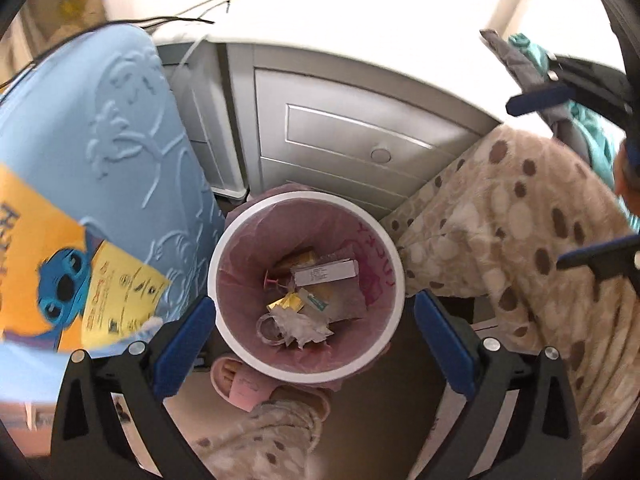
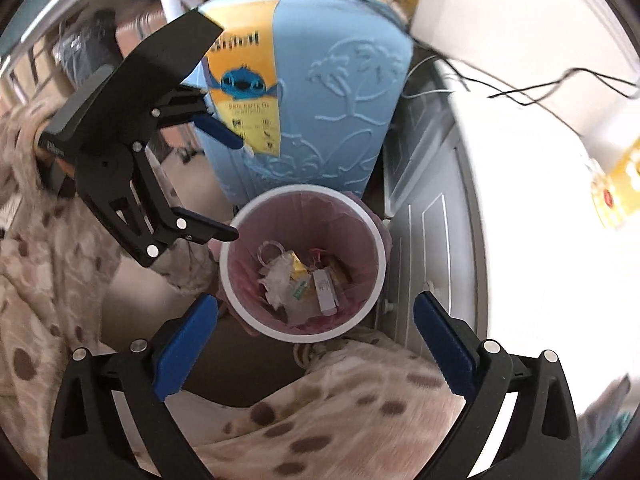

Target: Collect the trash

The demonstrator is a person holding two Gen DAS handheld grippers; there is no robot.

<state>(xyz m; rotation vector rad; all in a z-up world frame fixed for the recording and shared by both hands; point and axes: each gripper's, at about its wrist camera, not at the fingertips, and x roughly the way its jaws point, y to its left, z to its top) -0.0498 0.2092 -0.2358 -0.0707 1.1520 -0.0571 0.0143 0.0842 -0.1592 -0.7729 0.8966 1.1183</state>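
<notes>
A white round bin with a pink liner (image 1: 394,258) stands on the floor; it also shows in the right wrist view (image 2: 362,210). Inside lie several scraps: a small white box (image 1: 325,273), a crumpled tissue (image 1: 304,326) and a yellow wrapper (image 1: 290,303). My left gripper (image 1: 310,334) hangs open and empty above the bin; it also shows from the right wrist view (image 2: 240,188), open. My right gripper (image 2: 316,336) is open and empty above the bin; its fingers (image 1: 540,98) show at the right edge of the left wrist view.
A light blue suitcase with a yellow Stitch label (image 1: 132,128) stands left of the bin. A white cabinet (image 1: 360,128) with cables on top is behind it. The person's spotted pyjama legs (image 1: 520,232) and a pink slipper (image 1: 240,380) are beside the bin.
</notes>
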